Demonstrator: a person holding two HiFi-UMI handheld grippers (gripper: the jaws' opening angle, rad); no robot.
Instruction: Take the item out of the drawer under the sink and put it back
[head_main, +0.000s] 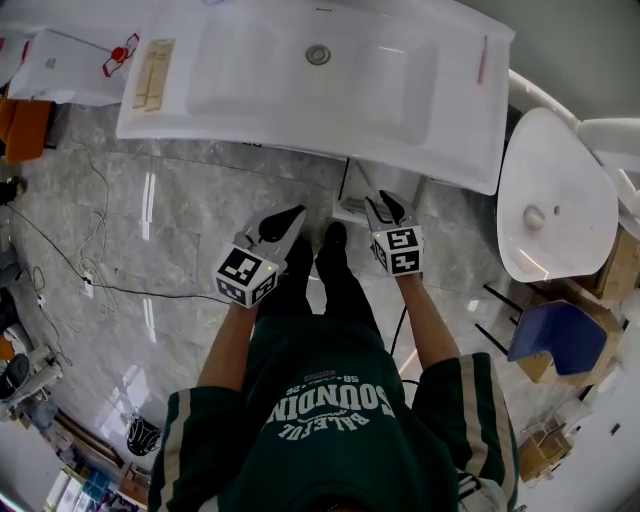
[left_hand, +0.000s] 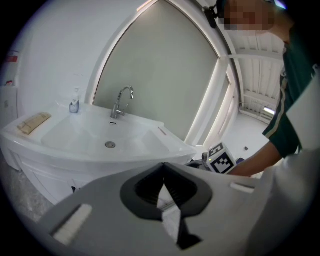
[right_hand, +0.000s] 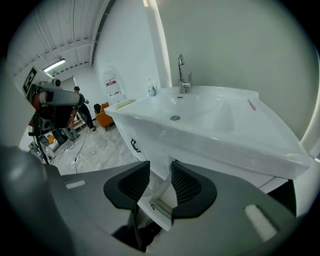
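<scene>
A white sink surface (head_main: 180, 115) carries a tan slatted piece (head_main: 153, 72) at its left end and a thin pink stick (head_main: 483, 60) at its right end. A small bottle (left_hand: 74, 105) stands beside the tap (left_hand: 121, 101). Below, the grey marble floor (head_main: 180, 220) has a dark cable (head_main: 88, 283) trailing across it.

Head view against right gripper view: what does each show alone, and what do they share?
Only the head view: the left gripper, a white oval fixture and a blue object. Only the right gripper view: a metal handle seen between the parted jaws of the right gripper, and a person standing far behind. Both: the sink, its drain and the pink strip on its rim.
</scene>
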